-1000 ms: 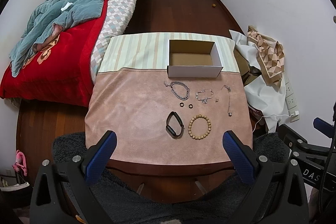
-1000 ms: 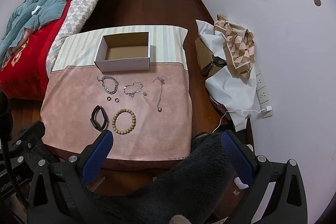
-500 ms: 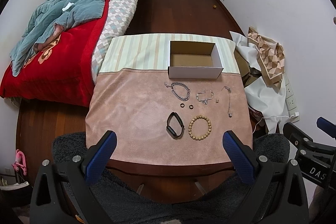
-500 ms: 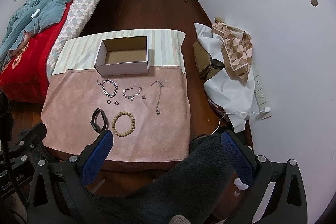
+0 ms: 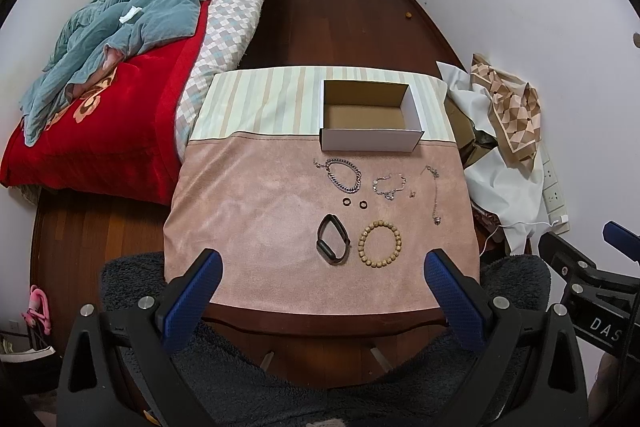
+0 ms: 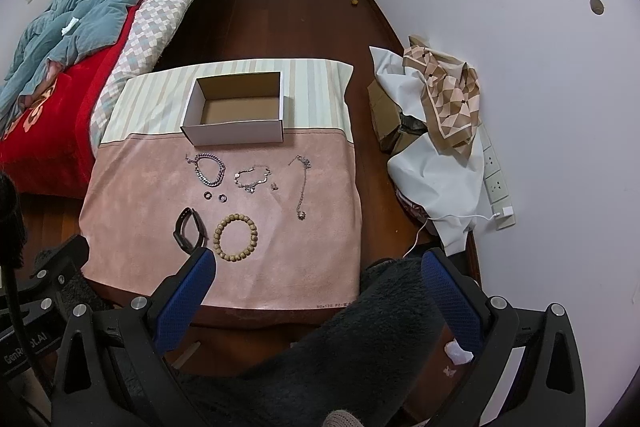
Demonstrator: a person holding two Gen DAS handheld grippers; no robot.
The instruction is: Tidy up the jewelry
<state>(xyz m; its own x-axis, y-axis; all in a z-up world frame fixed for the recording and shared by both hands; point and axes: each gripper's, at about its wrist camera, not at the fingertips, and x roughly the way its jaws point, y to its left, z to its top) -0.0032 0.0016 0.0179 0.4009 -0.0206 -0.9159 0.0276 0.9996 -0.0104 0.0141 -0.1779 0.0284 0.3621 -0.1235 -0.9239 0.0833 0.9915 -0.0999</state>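
Note:
An open empty cardboard box (image 5: 370, 137) (image 6: 236, 133) stands at the far side of the pink mat (image 5: 248, 219) (image 6: 132, 195). In front of it lie a silver chain bracelet (image 5: 343, 174) (image 6: 209, 169), a thin charm bracelet (image 5: 389, 185) (image 6: 252, 178), a pendant necklace (image 5: 434, 193) (image 6: 302, 185), two small dark rings (image 5: 354, 203) (image 6: 214, 196), a black band (image 5: 332, 245) (image 6: 189, 229) and a wooden bead bracelet (image 5: 379, 244) (image 6: 235, 237). My left gripper (image 5: 320, 269) and right gripper (image 6: 318, 273) are both open and empty, held above the table's near edge.
A bed (image 5: 120, 87) with red cover and blue quilt stands to the left. Bags and a patterned cloth (image 5: 508, 107) (image 6: 440, 107) lie by the right wall with a power strip (image 6: 496, 183). A dark fuzzy cushion (image 6: 360, 339) is below the grippers.
Both grippers have drifted slightly; the right one has moved a little right and forward, so the table sits further left in its view. Nothing was picked up.

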